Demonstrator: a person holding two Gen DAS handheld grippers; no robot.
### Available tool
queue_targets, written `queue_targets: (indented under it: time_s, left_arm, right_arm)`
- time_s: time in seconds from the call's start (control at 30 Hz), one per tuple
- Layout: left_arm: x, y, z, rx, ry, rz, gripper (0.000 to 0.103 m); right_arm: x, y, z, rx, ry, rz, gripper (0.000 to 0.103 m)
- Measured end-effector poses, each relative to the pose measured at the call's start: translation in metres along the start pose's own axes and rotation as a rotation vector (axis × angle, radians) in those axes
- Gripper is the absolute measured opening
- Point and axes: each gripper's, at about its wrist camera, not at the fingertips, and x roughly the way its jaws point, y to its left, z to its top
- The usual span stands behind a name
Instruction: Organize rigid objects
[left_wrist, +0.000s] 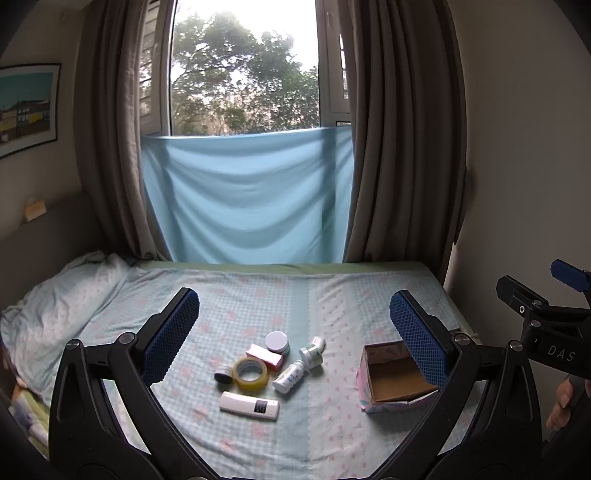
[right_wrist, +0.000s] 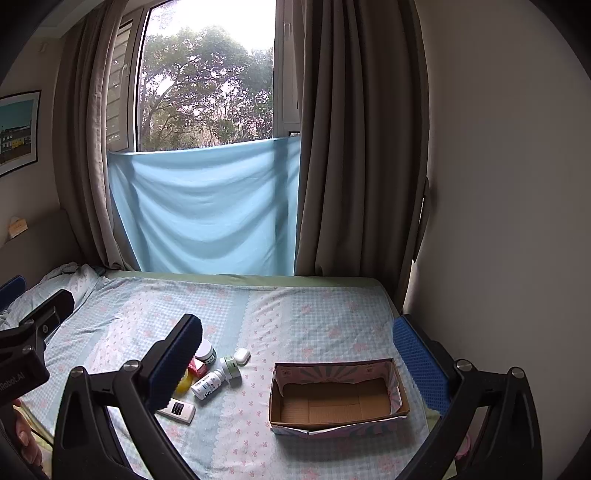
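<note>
While both grippers hover released | left gripper (left_wrist: 294, 325) nearer item cluster — remote (left_wrist: 248, 405) long axis parallel to bed's near edge | box (right_wrist: 338, 398) under right gripper (right_wrist: 297, 350)

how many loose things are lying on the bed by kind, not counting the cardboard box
Jars with round lids: 2
Bottles, white labelled and green-capped: 2
Yellow tape roll: 1
White remote control: 1
Pink carton: 1
Small white rounded case: 1
Total: 8
</note>
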Motion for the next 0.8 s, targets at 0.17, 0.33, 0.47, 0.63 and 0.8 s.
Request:
queue_targets:
  time_s: [0.17, 0.33, 0.47, 0.63, 0.8]
  left_arm:
    - [0.0013, 0.0001, 0.0014, 0.001, -0.002, 0.005, 0.102]
    - [0.0016, 0.0003, 0.0018, 0.002, -0.003, 0.006, 0.102]
    - [0.0015, 0.0004, 0.0013, 0.001, -0.002, 0.005, 0.102]
    - [0.002, 0.0015, 0.0006, 0.0, -0.001, 0.004, 0.102]
    - [0.0026, 0.002, -0.0007, 0.0, 0.001, 0.002, 0.102]
  right_arm:
    - [0.0002, 0.0001, 0.0007, -0.001, 0.0, 0.001, 0.103]
    - [-0.0001, 0.0015, 0.0002, 0.001, 0.0, 0.001, 0.103]
    - [0.0005, 0.0013, 0.0012, 0.0, 0.002, 0.001, 0.102]
    - [0.0026, 0.0016, 0.0018, 0.002, 0.005, 0.001, 0.102]
    - [0.0037, 0.0014, 0.0021, -0.004, 0.008, 0.003, 0.103]
